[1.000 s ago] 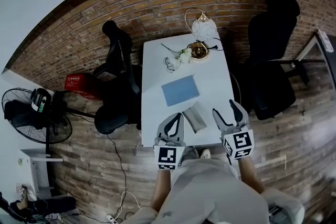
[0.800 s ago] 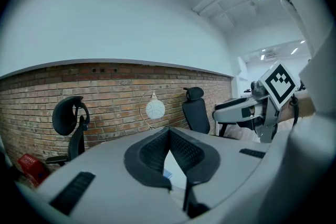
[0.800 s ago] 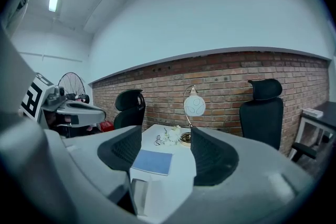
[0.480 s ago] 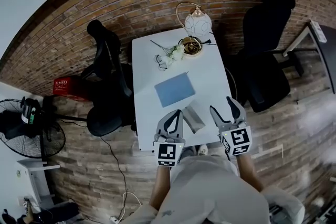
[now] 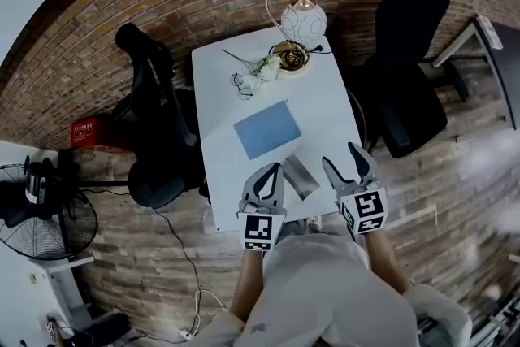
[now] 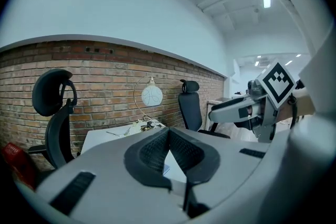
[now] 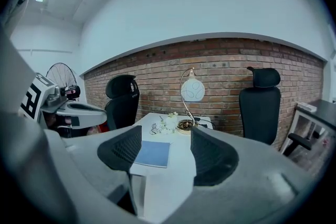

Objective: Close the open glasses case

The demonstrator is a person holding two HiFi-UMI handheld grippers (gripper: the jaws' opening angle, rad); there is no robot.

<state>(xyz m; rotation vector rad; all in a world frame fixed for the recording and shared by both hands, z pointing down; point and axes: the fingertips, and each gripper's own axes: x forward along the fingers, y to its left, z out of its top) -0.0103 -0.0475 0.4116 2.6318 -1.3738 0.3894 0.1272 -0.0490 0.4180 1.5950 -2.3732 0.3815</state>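
Grey glasses case [image 5: 299, 177]: lying open on the white rectangular table [image 5: 325, 106], close to the near edge and skewed to it. It sits between the two hand-held grippers, and neither one is on it.

Left to right from the head view:
- black standing fan [image 5: 36, 207] at the far left, with a red crate [image 5: 89, 132] beyond it
- black office chair [image 5: 154, 118] against the table's left side
- left gripper [image 5: 277, 167], held over the near table edge just left of the case. Its own view shows the left gripper [image 6: 169, 132] with jaws together and nothing between them.
- case just right of those closed tips. Can't tell from above whether there's a height gap.
- flat blue notebook [image 5: 267, 129] mid-table, beyond the case
- wire-frame spectacles [image 5: 240, 84], white flower sprig [image 5: 264, 71] and a white globe lamp on a brass base [image 5: 303, 22] at the far end
- right gripper [image 5: 340, 156] just right of the case, also at the near edge. Its own view shows the right gripper [image 7: 166, 131] with jaws spread wide and empty, notebook and tabletop visible through the gap.
- second black office chair [image 5: 414, 53] off the table's right side
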